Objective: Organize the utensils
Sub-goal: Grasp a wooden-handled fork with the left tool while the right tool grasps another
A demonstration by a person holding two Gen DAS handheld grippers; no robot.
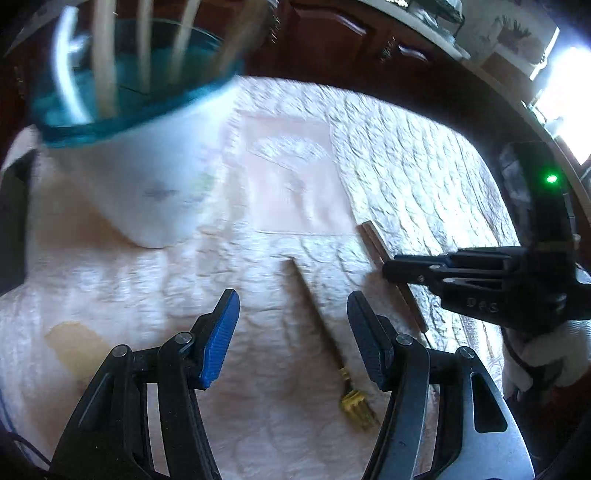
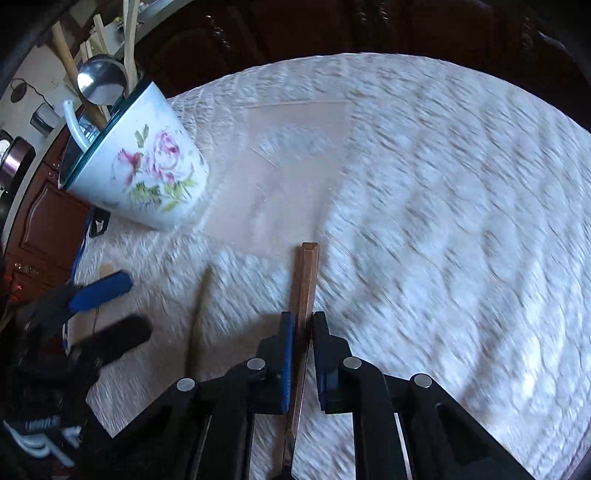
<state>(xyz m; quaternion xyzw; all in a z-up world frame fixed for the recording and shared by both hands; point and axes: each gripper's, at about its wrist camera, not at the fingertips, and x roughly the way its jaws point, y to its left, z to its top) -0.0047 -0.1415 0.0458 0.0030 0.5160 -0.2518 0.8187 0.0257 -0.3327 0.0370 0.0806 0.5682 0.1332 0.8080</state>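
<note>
The wooden-handled utensil (image 2: 303, 280) lies flat on the white quilted cloth (image 2: 443, 184) that covers the tabletop, its brown handle pointing away from the right wrist camera. The right tool (image 2: 303, 325) is closed narrow around that handle, both pads against its sides, the handle's far end sticking out past the fingertips. In the left wrist view the same handle (image 1: 373, 240) runs under the right tool's black fingers (image 1: 424, 269).

A gold fork (image 1: 354, 398) lies just beside it, tines toward the left wrist camera and its thin handle running away. The left tool (image 1: 291, 332) hangs over the fork with its jaws standing wide; the fork's handle passes between the 2 pads, nearer the black one, and neither pad touches it. A flat wooden piece (image 1: 74, 343) lies on the cloth left of this tool.

Farther off stands a white floral mug (image 2: 147, 166) with a teal rim, holding a metal ladle (image 2: 101, 81) and several wooden utensils. Dark wooden cabinets (image 2: 332, 29) lie beyond the tabletop.
</note>
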